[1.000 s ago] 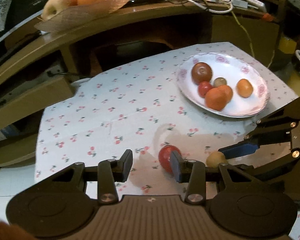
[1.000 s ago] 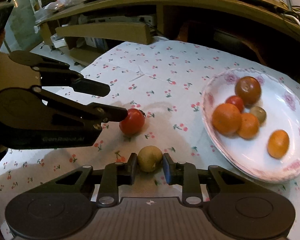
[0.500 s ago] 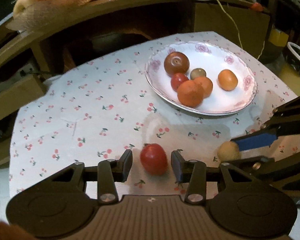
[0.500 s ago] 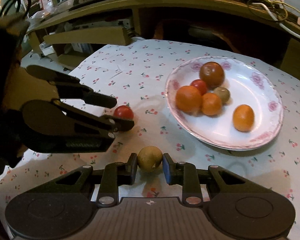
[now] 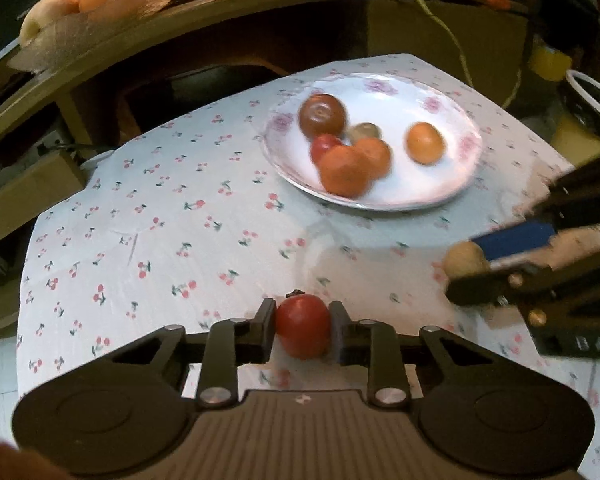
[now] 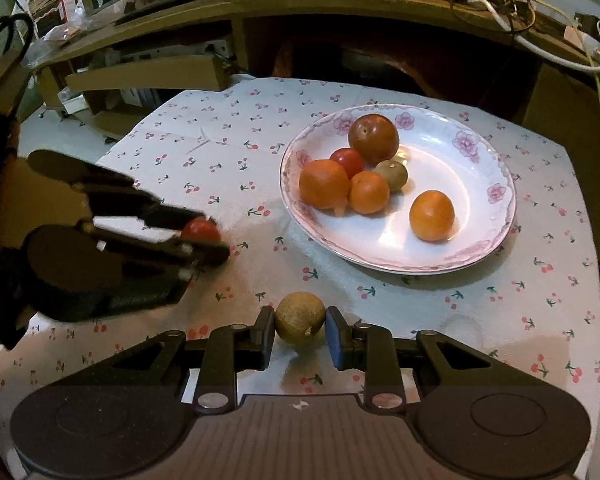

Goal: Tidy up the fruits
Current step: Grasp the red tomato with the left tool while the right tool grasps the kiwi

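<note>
Since a second ago the left gripper has slid over the red tomato and closed: its jaws, then standing apart beside the fruit, are now clamped on it from both sides. That is the change that matters, since both loose fruits are now in hand and, by my reading, the next step is carrying them to the plate.

Largest first: the cherry-print tablecloth covers the table, and the flowered white plate sits toward its far right corner, clear of the edge. It holds 6 fruits: 1 dark brown-red one, 3 oranges, 1 small red one and 1 small greenish one.

Near the front edge, the right gripper is pinched on a small tan-brown fruit, pads touching each side. It seems to hang slightly above the cloth, though I cannot be sure. In the right wrist view the tomato sits at the left, between the other gripper's fingers, well apart from the plate.
</note>
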